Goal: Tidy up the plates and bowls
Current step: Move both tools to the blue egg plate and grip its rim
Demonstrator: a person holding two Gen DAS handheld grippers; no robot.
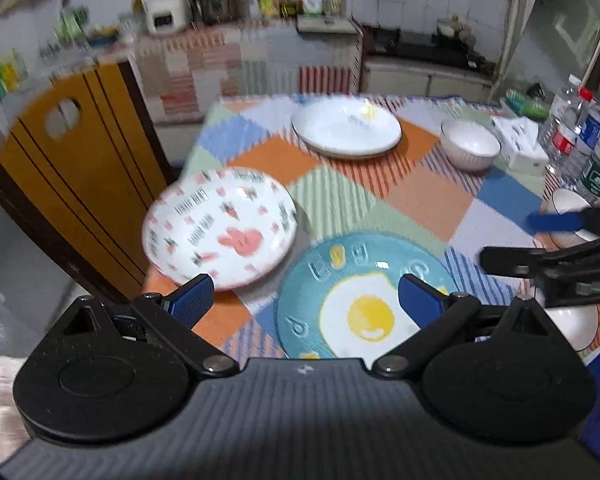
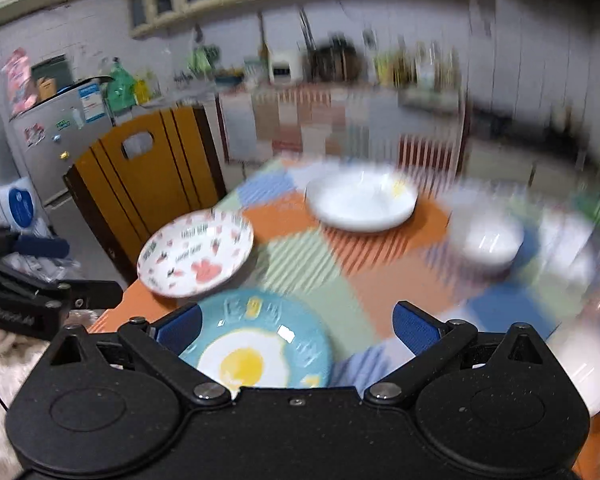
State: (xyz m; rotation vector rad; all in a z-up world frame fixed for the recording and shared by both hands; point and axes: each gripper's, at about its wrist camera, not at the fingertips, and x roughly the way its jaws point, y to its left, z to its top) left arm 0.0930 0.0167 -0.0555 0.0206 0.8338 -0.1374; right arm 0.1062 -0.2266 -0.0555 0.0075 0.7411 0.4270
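On the patchwork tablecloth (image 1: 339,200) sit a teal plate with a fried-egg picture (image 1: 359,304) (image 2: 260,340), a white plate with pink rabbits (image 1: 220,228) (image 2: 196,256) at the left edge, a large white plate (image 1: 345,126) (image 2: 361,200) at the back, and a white bowl (image 1: 469,144) (image 2: 485,240). Two dark-rimmed white bowls (image 1: 571,208) (image 1: 571,320) stand at the right. My left gripper (image 1: 305,300) (image 2: 68,270) hangs open above the near edges of the rabbit and teal plates. My right gripper (image 2: 296,328) (image 1: 531,240) is open over the teal plate's right side, holding nothing.
A yellow wooden chair (image 1: 72,168) (image 2: 148,184) stands against the table's left side. A tissue box (image 1: 519,144) and several water bottles (image 1: 579,136) crowd the right edge. A kitchen counter (image 1: 260,40) runs behind, and a fridge (image 2: 52,140) is far left.
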